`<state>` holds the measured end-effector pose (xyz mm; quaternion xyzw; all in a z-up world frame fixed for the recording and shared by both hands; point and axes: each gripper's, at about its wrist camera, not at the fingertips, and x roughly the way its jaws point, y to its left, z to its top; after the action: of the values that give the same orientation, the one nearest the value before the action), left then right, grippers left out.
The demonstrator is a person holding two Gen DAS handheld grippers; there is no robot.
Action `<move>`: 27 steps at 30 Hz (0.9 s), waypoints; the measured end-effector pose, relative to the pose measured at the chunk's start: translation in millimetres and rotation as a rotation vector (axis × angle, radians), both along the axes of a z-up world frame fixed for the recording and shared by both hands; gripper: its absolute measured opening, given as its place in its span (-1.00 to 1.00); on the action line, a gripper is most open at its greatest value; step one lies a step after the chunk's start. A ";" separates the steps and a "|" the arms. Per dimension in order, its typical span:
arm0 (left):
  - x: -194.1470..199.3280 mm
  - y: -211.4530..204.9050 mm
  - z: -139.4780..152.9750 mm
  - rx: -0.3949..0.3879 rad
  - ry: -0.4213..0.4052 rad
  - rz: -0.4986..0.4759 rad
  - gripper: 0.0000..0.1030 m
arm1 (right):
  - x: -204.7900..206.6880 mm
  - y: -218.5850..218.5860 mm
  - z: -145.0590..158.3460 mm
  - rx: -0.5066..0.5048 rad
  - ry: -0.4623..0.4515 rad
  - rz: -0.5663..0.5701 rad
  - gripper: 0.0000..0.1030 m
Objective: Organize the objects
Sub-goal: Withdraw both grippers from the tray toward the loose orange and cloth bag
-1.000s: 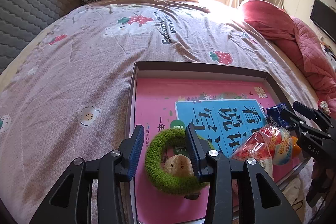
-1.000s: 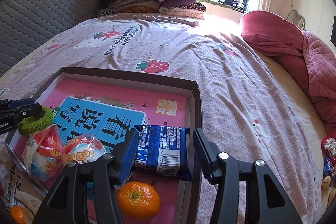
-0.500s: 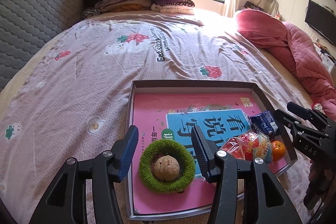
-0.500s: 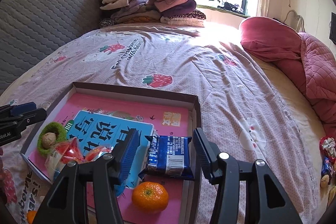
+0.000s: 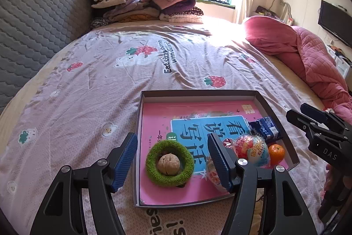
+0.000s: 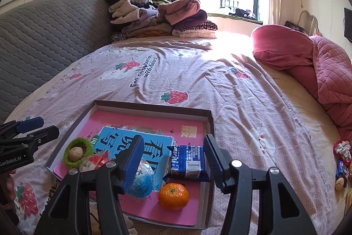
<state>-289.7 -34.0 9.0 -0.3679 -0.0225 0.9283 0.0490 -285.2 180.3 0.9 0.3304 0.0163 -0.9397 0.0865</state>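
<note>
Tray (image 5: 277, 116): a shallow cardboard box lid lying on the bedspread (image 5: 123, 72); a pink book (image 5: 176, 191) covers its floor; every sorted item sits on that book
Hair tie (image 5: 154, 173): fuzzy green ring at the tray's near left; a walnut (image 5: 169, 164) rests inside the ring, touching it
Snack bag (image 5: 253, 150): clear packet with red and blue print, mid-tray, just beside the tangerine (image 6: 173, 196)
Biscuit pack (image 6: 188, 161): blue, flat, against the tray's right wall, just beyond the tangerine
Left gripper (image 5: 172, 160): jaws opening and spread wide; the hair tie shows between them but lies below on the book, and neither pad presses on it
Right gripper (image 6: 173, 158): jaws opening, nothing pinched; the biscuit pack shows in the gap but lies flat on the book, free of both pads
Step in hand: my judgement is a release and pull-away on both sides, with 5 items already in the tray
Doing it well: finish spreading before lifting, so no pad drags the hair tie or tips the walnut out; rise straight off the tray; keep the 2 grippers apart
Loose items (image 6: 341, 160): a few small wrapped things at the bed's far right edge in the right wrist view, too small to name; likely the next pickup
</note>
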 end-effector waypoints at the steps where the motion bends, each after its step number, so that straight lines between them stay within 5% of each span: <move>1: 2.7 0.6 2.1 -0.002 0.003 -0.001 0.32 | 3.2 0.2 1.9 -0.006 0.004 0.001 0.11; 27: 75.6 4.9 46.8 0.000 0.105 -0.011 0.46 | 82.4 8.0 49.2 -0.105 0.130 0.022 0.22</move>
<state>-214.1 -29.0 55.8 -0.3186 -0.0180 0.9461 0.0555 -202.9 188.3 50.1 0.2636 -0.0237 -0.9577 0.1127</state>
